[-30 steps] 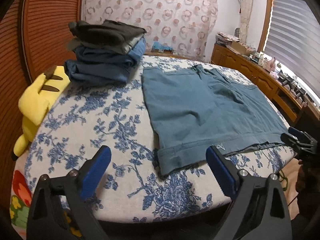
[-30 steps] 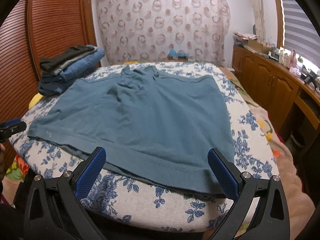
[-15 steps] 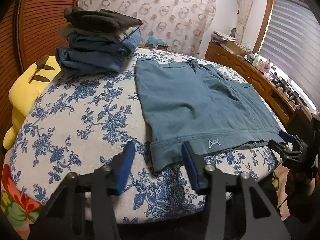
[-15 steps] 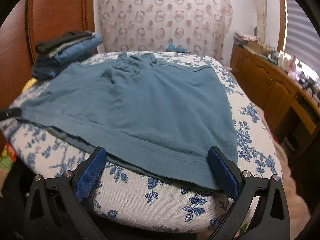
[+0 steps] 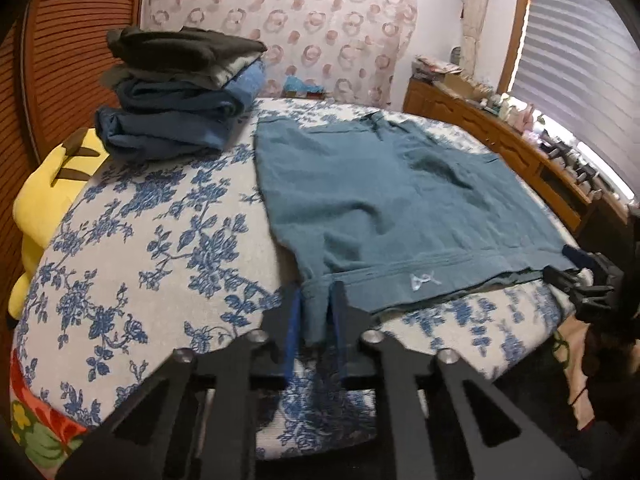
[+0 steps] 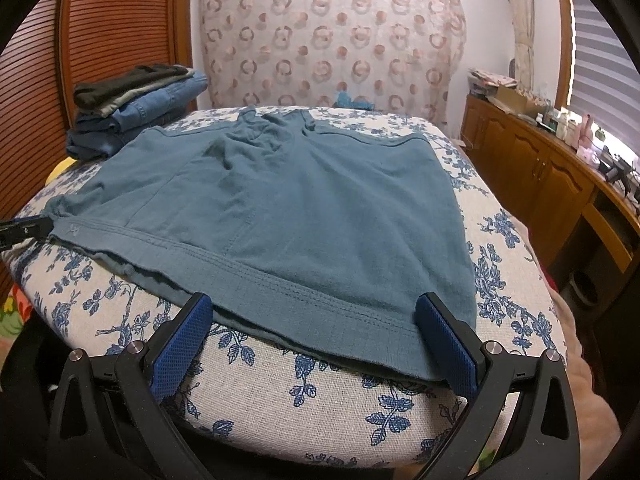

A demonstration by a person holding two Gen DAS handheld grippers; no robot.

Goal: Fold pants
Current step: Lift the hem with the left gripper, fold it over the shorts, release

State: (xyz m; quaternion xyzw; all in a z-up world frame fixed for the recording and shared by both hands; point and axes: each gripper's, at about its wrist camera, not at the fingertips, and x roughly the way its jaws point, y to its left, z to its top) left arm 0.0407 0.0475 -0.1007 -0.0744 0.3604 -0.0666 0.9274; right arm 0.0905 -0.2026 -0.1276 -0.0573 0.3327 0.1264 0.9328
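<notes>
Pants (image 5: 392, 204) flat on bed (image 5: 152, 248), hem at near edge. Left gripper (image 5: 314, 316) pinched tight on near-left hem corner. Right gripper (image 6: 316, 340) spread wide, hem between pads, ungripped.

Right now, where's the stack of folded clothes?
In both wrist views the stack of folded clothes sits at the bed's far left corner, left of the teal pants, behind the yellow plush toy.
</notes>
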